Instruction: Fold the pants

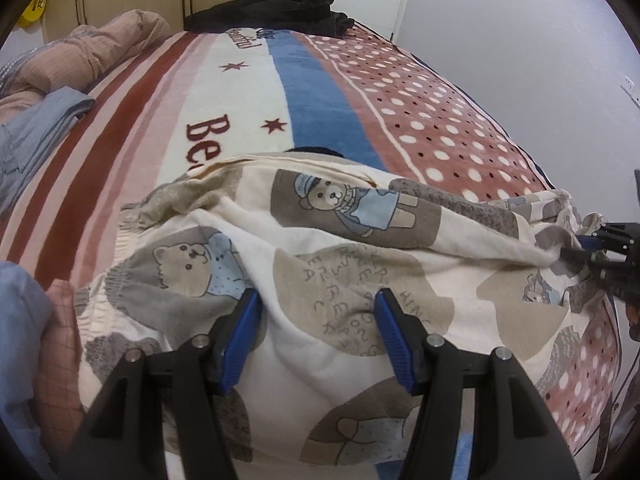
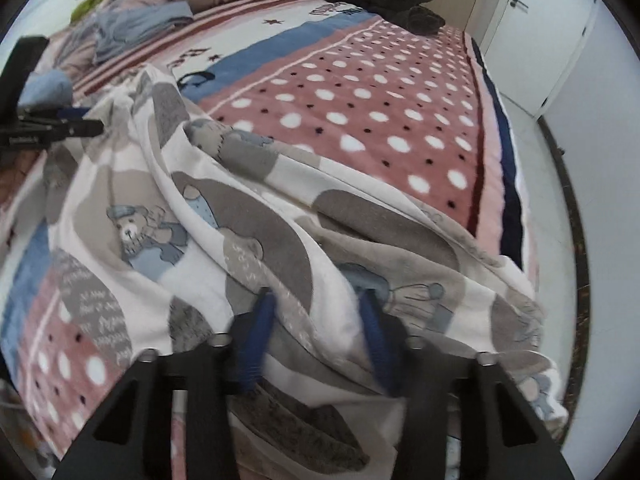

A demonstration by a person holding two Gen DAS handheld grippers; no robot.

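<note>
The cream pants with a bear print (image 1: 320, 248) lie crumpled across the near end of the bed; they also fill the right wrist view (image 2: 224, 216). My left gripper (image 1: 316, 300) is open, its blue pads resting on the cloth near the waistband side. My right gripper (image 2: 316, 300) is open with folds of the pants bunched between its fingers; whether it pinches them I cannot tell. In the left wrist view the right gripper (image 1: 576, 252) sits at the pants' right end. The left gripper (image 2: 80, 124) shows at the left of the right wrist view.
The bed carries a striped and dotted blanket (image 1: 400, 92). Dark clothes (image 1: 280, 8) lie at the far end. Blue-grey garments (image 1: 36, 136) and a pink quilt (image 1: 100, 48) lie along the left. The bed's right edge (image 2: 508, 168) drops to a white floor.
</note>
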